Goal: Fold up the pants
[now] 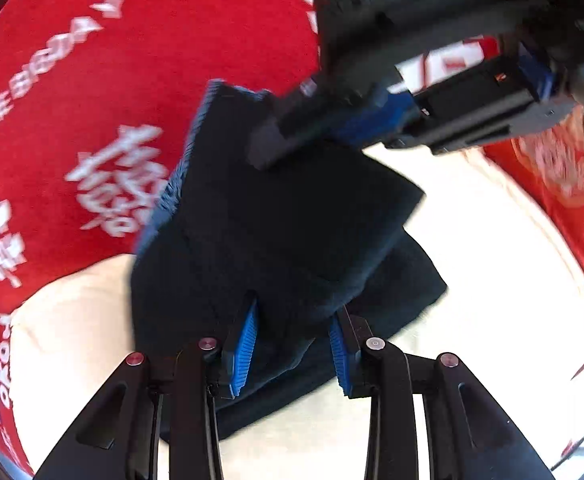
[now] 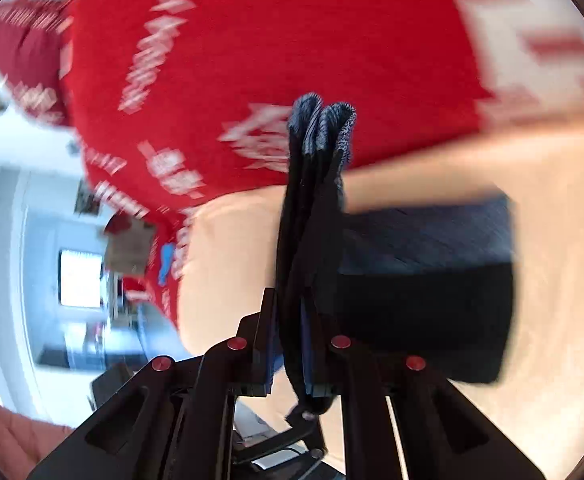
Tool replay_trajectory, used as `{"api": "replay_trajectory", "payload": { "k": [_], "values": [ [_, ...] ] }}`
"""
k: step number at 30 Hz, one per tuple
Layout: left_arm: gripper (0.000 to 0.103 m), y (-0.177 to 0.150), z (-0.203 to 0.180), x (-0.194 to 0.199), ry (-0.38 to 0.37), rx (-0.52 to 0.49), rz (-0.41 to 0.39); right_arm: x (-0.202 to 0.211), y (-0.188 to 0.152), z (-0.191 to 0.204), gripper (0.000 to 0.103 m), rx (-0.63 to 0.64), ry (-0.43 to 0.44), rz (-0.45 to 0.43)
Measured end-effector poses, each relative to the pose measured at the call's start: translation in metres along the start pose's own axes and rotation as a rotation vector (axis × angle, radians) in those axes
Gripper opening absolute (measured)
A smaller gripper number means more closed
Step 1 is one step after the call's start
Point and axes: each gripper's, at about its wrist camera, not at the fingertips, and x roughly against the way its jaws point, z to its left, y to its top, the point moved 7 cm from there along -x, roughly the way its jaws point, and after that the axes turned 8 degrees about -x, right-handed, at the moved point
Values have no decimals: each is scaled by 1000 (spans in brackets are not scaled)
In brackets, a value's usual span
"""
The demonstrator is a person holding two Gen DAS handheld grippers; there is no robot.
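The dark navy pants (image 1: 283,220) lie folded into a thick bundle with a ribbed blue waistband, over a cream surface (image 1: 492,260). My left gripper (image 1: 294,340) is open, its blue pads (image 1: 245,344) on either side of the bundle's near edge. My right gripper (image 1: 332,120) shows in the left wrist view, clamped on the bundle's far edge. In the right wrist view my right gripper (image 2: 292,340) is shut on several stacked layers of the pants (image 2: 312,200), held edge-on, with the rest of the bundle (image 2: 424,280) spreading to the right.
A red cloth with white lettering (image 1: 91,120) covers the far side and left, and it also shows in the right wrist view (image 2: 271,40). A room with a bright window (image 2: 79,280) is blurred at left. The cream surface (image 2: 532,360) extends right.
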Motion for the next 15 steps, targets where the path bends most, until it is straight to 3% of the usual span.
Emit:
{"api": "replay_trajectory", "payload": {
  "k": [3, 6, 8, 9, 10, 13, 15],
  "values": [
    [34, -12, -34, -31, 16, -79, 75, -12, -5, -66, 13, -116, -19, 3],
    [49, -23, -46, -42, 23, -136, 112, -30, -12, -110, 19, -211, -15, 29],
    [51, -25, -47, -35, 23, -158, 101, -28, -13, -117, 24, -251, 36, 12],
    [57, -27, -45, -28, -3, -157, 98, -27, -14, -118, 27, -257, 48, 7],
    [71, -29, -40, -21, -25, -140, 98, -26, -14, -118, 28, -255, 46, 4],
    [73, -38, -16, 3, -65, -69, 87, -23, -21, -118, 32, -247, 46, 20],
    [73, -40, 8, 12, -32, -31, 79, -22, -24, -119, 33, -248, 50, 22]
  ]
}}
